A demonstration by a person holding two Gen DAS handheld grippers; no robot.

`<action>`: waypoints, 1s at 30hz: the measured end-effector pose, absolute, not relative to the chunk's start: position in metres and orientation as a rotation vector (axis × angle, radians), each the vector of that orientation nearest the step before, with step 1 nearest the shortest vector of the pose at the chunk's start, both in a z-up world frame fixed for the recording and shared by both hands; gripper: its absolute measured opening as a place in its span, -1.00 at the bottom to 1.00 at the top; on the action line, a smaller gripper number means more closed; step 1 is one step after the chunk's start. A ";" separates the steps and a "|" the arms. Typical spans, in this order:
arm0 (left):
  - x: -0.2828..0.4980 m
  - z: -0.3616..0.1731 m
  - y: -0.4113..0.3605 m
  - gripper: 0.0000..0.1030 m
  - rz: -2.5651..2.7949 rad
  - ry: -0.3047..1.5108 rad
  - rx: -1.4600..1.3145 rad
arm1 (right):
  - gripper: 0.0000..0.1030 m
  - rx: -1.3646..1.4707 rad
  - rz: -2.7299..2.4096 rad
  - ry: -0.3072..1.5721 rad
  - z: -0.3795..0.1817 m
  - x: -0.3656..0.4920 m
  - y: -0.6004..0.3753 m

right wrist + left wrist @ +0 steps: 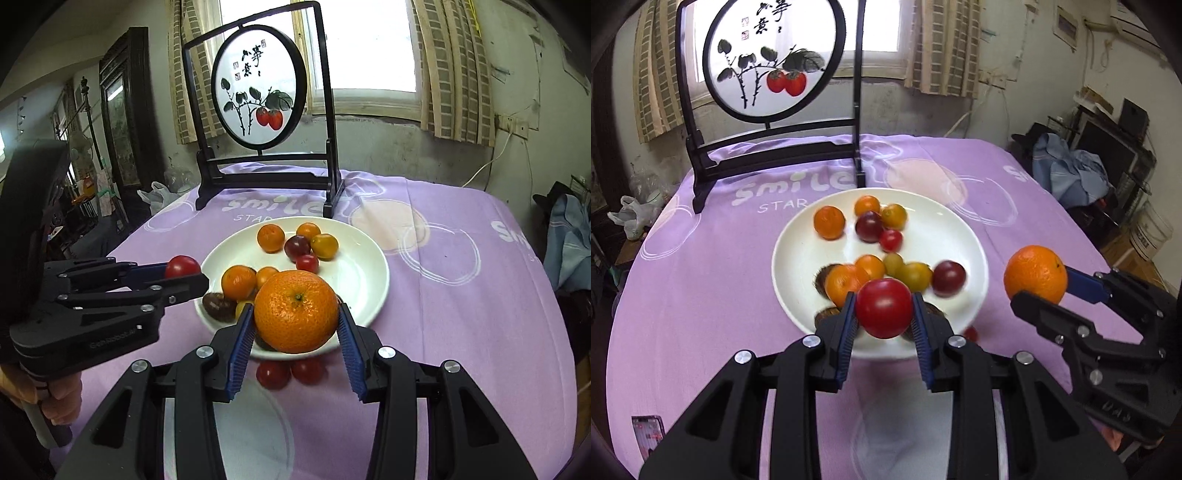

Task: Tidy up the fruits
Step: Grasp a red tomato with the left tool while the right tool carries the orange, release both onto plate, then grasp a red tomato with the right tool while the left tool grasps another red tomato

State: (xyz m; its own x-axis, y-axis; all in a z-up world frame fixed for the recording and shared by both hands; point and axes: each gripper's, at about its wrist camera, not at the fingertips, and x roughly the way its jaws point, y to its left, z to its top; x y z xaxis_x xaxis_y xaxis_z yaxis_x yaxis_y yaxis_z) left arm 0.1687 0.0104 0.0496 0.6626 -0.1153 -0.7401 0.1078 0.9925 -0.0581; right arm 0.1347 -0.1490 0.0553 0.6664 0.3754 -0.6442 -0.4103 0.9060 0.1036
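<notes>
Above the near rim of the white plate (798, 295) of small fruits, the left hand-held gripper (884, 314) clamps a red tomato (884, 308), the right hand-held gripper (297, 325) an orange (296, 311).

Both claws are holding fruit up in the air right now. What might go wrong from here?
The round red tomato is pinched only at its sides by the left gripper, so it could slip or bruise. The big orange mandarin in the right gripper hangs over the white plate; if dropped, it might scatter the small fruits. Two small red tomatoes lie on the purple tablecloth beside the plate and could roll off.
</notes>
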 end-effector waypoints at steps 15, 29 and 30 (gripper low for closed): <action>0.265 0.005 0.050 0.05 0.066 0.928 -0.095 | -0.04 -0.001 0.427 0.839 0.009 0.230 -0.103; 0.206 0.035 0.053 0.39 0.073 0.847 -0.102 | 0.10 0.002 0.406 0.742 0.031 0.170 -0.140; 0.198 0.037 0.053 0.40 0.068 0.843 -0.112 | 0.10 -0.006 0.401 0.741 0.031 0.163 -0.143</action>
